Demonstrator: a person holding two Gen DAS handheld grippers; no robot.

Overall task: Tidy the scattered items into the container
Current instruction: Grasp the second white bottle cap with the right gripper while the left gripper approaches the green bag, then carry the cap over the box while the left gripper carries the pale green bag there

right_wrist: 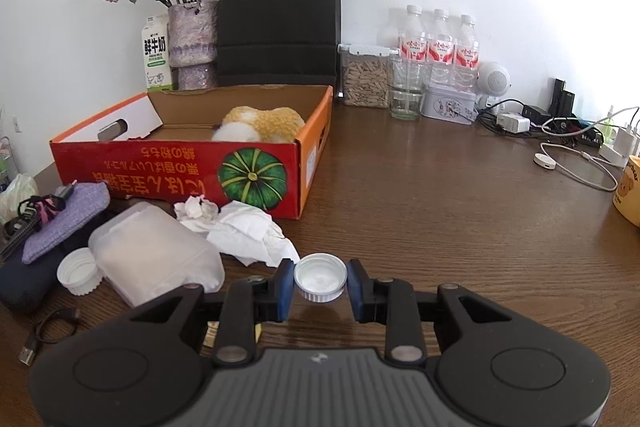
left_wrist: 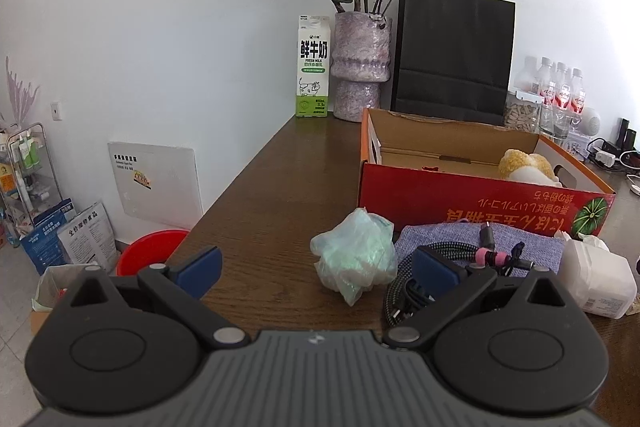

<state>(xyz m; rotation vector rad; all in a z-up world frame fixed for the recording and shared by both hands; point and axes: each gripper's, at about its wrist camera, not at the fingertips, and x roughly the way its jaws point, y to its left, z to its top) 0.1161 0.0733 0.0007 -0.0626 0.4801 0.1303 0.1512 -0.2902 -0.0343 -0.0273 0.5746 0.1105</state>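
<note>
Left wrist view: left gripper (left_wrist: 316, 269) jaws stood wide apart, nothing held, crumpled plastic bag (left_wrist: 354, 257) at 12 o'clock, ready for pickup.

Right wrist view: right gripper (right_wrist: 320, 285) jaws clamped on white bottle cap (right_wrist: 320, 277) for transfer; pumpkin box (right_wrist: 256, 175) at 11 o'clock on counter (right_wrist: 440, 211).

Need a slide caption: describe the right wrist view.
Right tongs shut on a white bottle cap, cardboard box behind.

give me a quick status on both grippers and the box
Right gripper shut on white cap. Left gripper open, empty. Box holds plush toy. Tissues lie before it.
</note>
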